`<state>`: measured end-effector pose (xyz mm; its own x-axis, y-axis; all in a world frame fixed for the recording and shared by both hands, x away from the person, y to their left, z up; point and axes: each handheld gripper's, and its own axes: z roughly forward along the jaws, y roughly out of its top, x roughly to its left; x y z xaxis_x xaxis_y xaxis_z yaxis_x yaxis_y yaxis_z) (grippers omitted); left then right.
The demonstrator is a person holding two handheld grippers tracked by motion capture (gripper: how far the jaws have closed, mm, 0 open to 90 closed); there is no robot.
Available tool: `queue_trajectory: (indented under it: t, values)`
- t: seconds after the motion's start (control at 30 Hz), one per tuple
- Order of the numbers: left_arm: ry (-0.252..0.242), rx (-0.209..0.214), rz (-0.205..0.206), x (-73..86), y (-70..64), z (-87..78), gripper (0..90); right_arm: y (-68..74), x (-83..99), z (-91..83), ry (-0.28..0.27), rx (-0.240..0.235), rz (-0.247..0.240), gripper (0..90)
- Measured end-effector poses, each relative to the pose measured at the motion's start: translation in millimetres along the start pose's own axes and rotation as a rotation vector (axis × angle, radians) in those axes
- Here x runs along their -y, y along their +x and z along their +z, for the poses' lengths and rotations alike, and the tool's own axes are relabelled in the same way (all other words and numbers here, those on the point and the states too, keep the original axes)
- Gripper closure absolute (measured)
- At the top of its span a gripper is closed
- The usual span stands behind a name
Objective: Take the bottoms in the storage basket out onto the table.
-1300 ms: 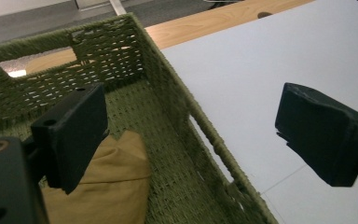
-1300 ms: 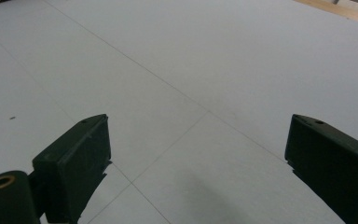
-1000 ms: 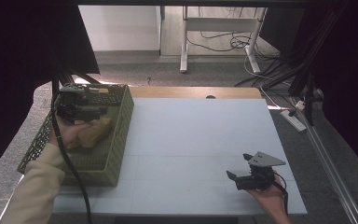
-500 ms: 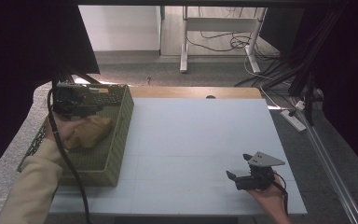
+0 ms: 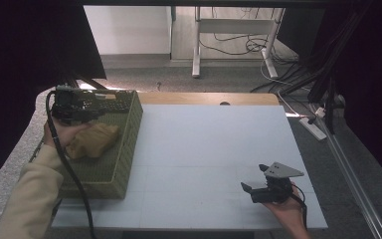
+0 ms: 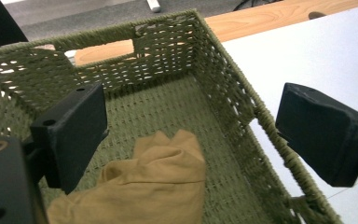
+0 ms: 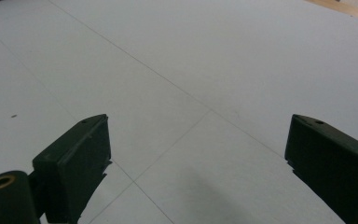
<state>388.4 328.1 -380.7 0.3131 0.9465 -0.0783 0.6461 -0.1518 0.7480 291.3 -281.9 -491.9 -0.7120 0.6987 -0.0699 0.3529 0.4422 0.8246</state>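
A green woven basket (image 5: 127,144) stands at the table's left side, with a crumpled tan cloth (image 5: 93,140) lying inside it. My left gripper (image 5: 82,105) hovers over the basket's far end; its jaws stand wide apart with nothing between them. In the left gripper view the tan cloth (image 6: 149,186) lies on the basket floor (image 6: 177,102) below and between the jaws of my left gripper (image 6: 200,140). My right gripper (image 5: 258,184) rests low near the table's front right, open and empty. The right gripper view has my right gripper (image 7: 200,163) over bare white table (image 7: 191,70).
The white tabletop (image 5: 214,149) spreads between the basket and the right gripper. A wooden strip (image 5: 204,98) runs along the far edge. Beyond the table are a desk frame (image 5: 229,40) and cables (image 5: 323,74) on the floor at the right.
The left hand and its gripper have shifted slightly toward the left and far end of the basket. The cloth stays in the basket. The right gripper has not moved.
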Motion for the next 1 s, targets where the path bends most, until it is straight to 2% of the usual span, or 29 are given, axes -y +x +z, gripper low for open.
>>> queue_trajectory:
  t: [0.17, 0.27, 0.37, 0.7, 1.0]
  values:
    - [0.016, -0.018, -0.019, 3.6, 10.4, 2.8, 10.2, -0.5, 0.4, 1.6, 0.014, 0.001, -0.004, 6.7]
    - [0.046, -0.03, -0.042, 7.6, 18.5, 10.9, 10.1, -0.4, 0.6, 1.6, 0.012, 0.003, -0.002, 6.7]
    - [0.05, -0.03, -0.063, 10.9, 22.9, 15.6, 10.1, -0.9, 0.9, 2.0, 0.013, 0.003, -0.002, 6.7]
    - [0.068, -0.014, -0.079, 23.5, 24.9, 28.2, 10.2, -1.1, 1.2, 1.8, 0.013, 0.002, 0.003, 6.7]
    - [0.097, -0.004, -0.088, 33.5, 25.7, 31.0, 10.3, -1.1, 1.1, 1.8, 0.013, 0.002, 0.001, 6.7]
